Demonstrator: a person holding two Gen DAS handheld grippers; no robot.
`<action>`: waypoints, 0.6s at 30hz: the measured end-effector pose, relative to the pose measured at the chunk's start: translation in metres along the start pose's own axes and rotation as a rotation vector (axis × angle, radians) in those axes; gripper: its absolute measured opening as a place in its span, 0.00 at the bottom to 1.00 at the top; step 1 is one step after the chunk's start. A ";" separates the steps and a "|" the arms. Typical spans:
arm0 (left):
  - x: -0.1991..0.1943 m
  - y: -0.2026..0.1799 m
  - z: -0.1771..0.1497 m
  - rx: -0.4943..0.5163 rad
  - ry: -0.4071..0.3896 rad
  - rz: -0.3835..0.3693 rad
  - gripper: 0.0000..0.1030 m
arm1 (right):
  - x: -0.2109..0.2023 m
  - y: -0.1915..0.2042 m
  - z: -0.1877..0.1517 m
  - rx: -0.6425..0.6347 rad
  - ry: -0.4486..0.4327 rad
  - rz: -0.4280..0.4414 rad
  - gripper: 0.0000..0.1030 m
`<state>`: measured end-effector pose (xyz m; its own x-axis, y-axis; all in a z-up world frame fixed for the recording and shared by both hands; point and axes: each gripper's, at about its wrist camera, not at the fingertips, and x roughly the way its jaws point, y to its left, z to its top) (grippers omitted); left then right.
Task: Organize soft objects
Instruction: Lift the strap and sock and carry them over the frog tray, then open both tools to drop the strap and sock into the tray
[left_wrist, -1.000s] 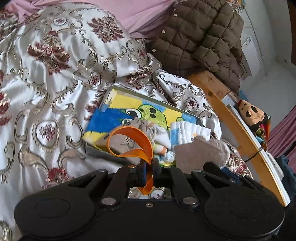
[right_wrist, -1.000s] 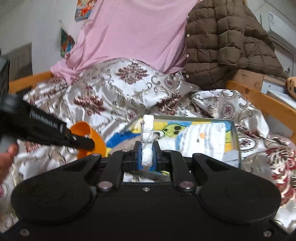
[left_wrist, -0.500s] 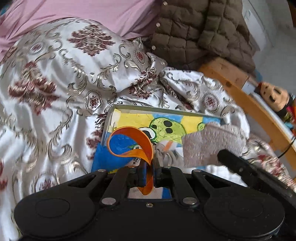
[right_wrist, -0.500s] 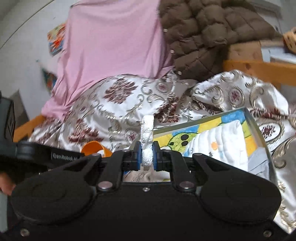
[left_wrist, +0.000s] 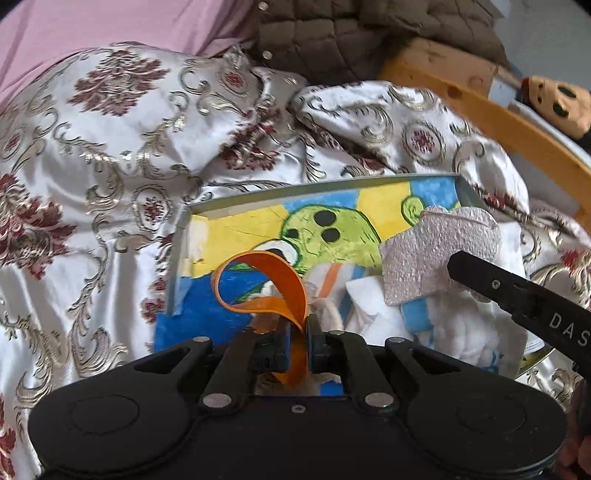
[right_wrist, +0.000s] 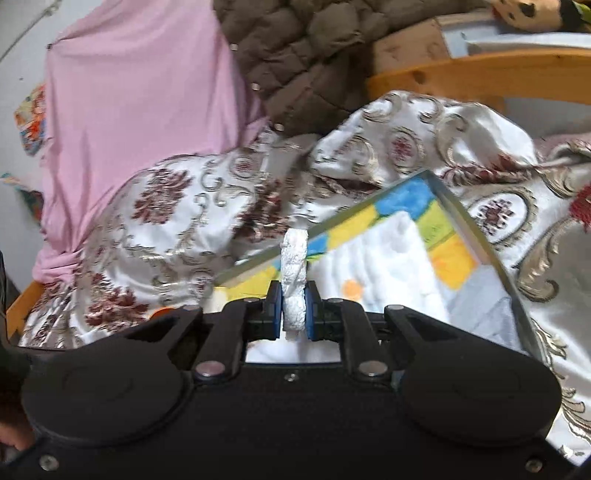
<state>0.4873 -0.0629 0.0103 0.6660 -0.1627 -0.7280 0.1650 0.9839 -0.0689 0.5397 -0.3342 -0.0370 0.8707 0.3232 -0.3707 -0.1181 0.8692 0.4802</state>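
My left claw (left_wrist: 297, 332) was nearly closed but just starting to part, with the orange band (left_wrist: 275, 291) still between its blue pads; the band curled up in a loop above the fingers, over the near left part of the box (left_wrist: 325, 186). My right claw (right_wrist: 293, 310) was clamped on the silver pad (right_wrist: 294, 280), a thin, crinkled, heart-like piece that I saw edge-on from its own camera and flat-on from the left one (left_wrist: 436, 254), where it hung over the right side of the box.

The box was shallow, grey-rimmed, its floor painted in yellow, blue and green with a spotted green figure. Inside lay a white quilted cloth (right_wrist: 388, 273) with orange dots and a heap of small white and orange pieces I couldn't tell apart. The box sat on the bed's silver and maroon quilt (left_wrist: 110, 147). Behind that were a pink sheet (right_wrist: 147, 103) and a brown coat (right_wrist: 303, 55), and beyond the wooden rail (left_wrist: 517, 125) lay a tan plush (left_wrist: 557, 105).
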 end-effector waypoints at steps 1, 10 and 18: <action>0.003 -0.004 0.000 0.003 0.004 0.001 0.10 | 0.003 -0.004 0.000 0.007 0.004 -0.010 0.07; 0.005 -0.011 0.003 -0.032 -0.007 0.024 0.40 | -0.002 -0.024 -0.003 0.038 0.002 -0.062 0.18; -0.005 -0.007 0.006 -0.058 -0.012 0.028 0.58 | -0.022 -0.027 0.006 0.068 -0.014 -0.069 0.34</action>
<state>0.4875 -0.0691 0.0181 0.6786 -0.1359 -0.7218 0.1042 0.9906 -0.0886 0.5267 -0.3668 -0.0376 0.8822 0.2577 -0.3940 -0.0253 0.8616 0.5070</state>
